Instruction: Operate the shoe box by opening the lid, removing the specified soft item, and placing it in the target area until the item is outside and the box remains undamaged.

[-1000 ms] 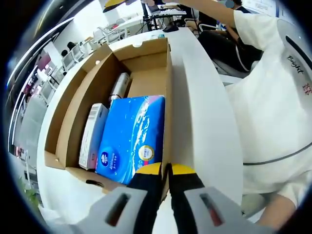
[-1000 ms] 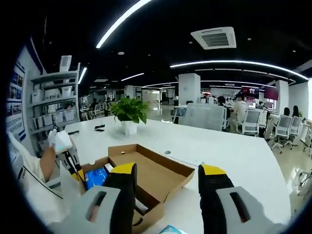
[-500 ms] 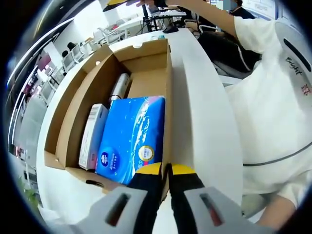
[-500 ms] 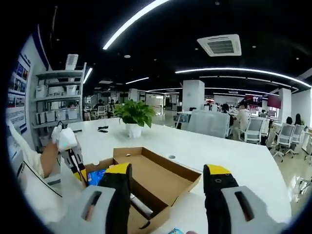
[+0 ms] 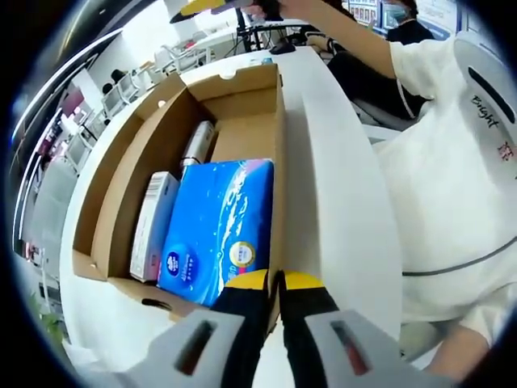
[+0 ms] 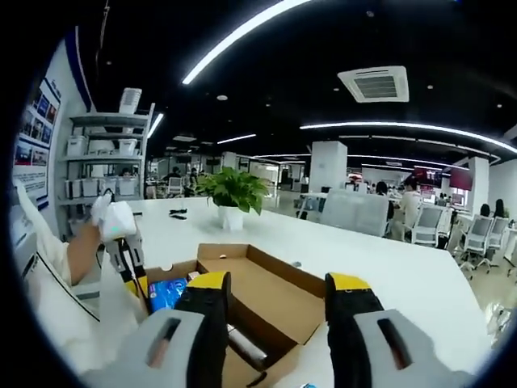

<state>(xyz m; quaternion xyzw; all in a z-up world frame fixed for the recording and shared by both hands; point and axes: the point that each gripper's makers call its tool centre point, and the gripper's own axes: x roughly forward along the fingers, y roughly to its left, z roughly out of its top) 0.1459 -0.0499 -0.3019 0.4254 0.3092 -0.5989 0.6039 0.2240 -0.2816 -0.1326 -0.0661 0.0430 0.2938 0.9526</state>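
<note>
While the right tongs (image 6: pixel 275 295) are dipping closer toward the open shoe box (image 6: pixel 279 299) than 1 s ago, their jaws are staying wide and empty. The left tongs (image 5: pixel 275 280) are still pinching the box's near wall at 6 o'clock, jaws narrow, unchanged. The blue soft pack (image 5: pixel 216 226) is lying inside, by the right wall, with a white carton (image 5: pixel 153 226) at its 9 o'clock and a silver cylinder (image 5: pixel 196 145) at 12. Judgement: lid is open, extraction is not yet begun. The white counter (image 5: pixel 331 202) is sitting in an open-plan office; a potted plant (image 6: pixel 233 194) is standing at 12 o'clock beyond the box.
</note>
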